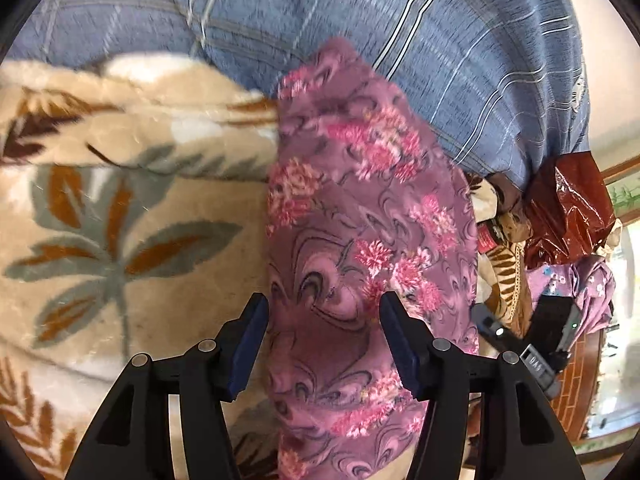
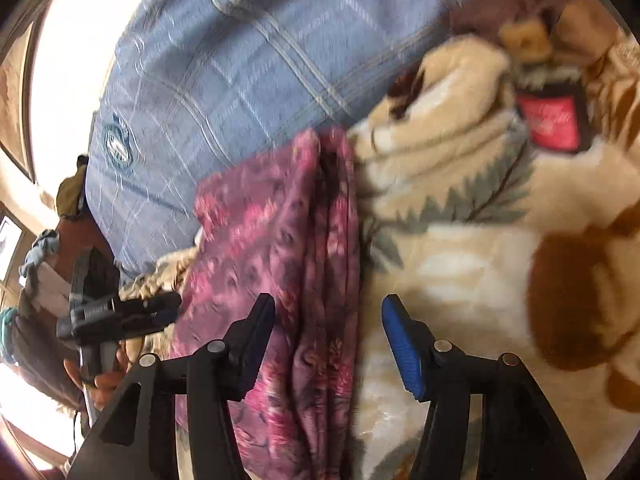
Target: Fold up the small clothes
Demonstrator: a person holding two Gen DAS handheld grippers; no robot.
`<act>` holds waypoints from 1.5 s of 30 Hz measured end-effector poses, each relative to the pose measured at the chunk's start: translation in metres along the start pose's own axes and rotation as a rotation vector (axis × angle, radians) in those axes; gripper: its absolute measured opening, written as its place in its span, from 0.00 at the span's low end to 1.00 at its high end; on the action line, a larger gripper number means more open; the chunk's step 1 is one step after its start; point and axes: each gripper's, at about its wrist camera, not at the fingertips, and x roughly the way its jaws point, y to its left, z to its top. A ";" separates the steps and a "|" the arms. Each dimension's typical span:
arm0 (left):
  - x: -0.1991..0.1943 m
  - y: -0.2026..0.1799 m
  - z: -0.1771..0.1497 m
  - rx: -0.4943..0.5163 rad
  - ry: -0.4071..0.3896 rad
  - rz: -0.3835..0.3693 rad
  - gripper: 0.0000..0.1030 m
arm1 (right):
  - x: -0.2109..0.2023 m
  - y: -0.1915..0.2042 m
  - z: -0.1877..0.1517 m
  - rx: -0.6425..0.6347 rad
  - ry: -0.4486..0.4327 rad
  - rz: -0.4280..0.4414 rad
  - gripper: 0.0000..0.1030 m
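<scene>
- Left wrist view: the left gripper [image 1: 324, 340] is seen from behind, its two blue-padded fingers [image 1: 250, 346] spread apart with a clear gap on each side.
- A purple floral garment [image 1: 360, 240] is laid as a long folded strip running away from the camera; its near part passes between the spread fingers, but no pad is seen pressing on it, so the tool is released.
- The garment is spread over a cream blanket [image 1: 120, 220] printed with grey and brown leaves, which fills the left half of the view.
- Beyond the garment's far end a blue checked pillow [image 1: 400, 40] is seen, touching the strip's tip.
- At the right edge the right gripper [image 1: 532, 340] is partly shown beside the garment; from here its jaws cannot be judged. Near it a dark red plastic bag [image 1: 568, 208] and a lilac cloth [image 1: 592, 288] are piled.
- Right wrist view: the right gripper [image 2: 328, 340] is shown with its fingers parted and nothing clenched; the folded edge of the purple floral garment [image 2: 280, 240] lies below the left finger, apart from the right blue pad [image 2: 404, 348].
- The cream blanket [image 2: 460, 260] lies to the right, bearing a red label [image 2: 550, 120], and the blue checked pillow [image 2: 220, 80] is behind.
- At the left the left gripper [image 2: 160, 308] is seen at the garment's edge, held by a hand [image 2: 100, 376].
</scene>
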 end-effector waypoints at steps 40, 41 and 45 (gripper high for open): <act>-0.233 -0.022 -0.107 0.167 -0.336 0.224 0.17 | -0.021 0.209 -0.040 -0.313 -0.103 -0.018 0.19; -0.250 -0.018 -0.112 0.170 -0.359 0.210 0.17 | -0.019 0.217 -0.042 -0.324 -0.105 -0.014 0.19; -0.274 -0.003 -0.124 0.166 -0.374 0.249 0.17 | 0.008 0.236 -0.058 -0.365 -0.064 -0.016 0.19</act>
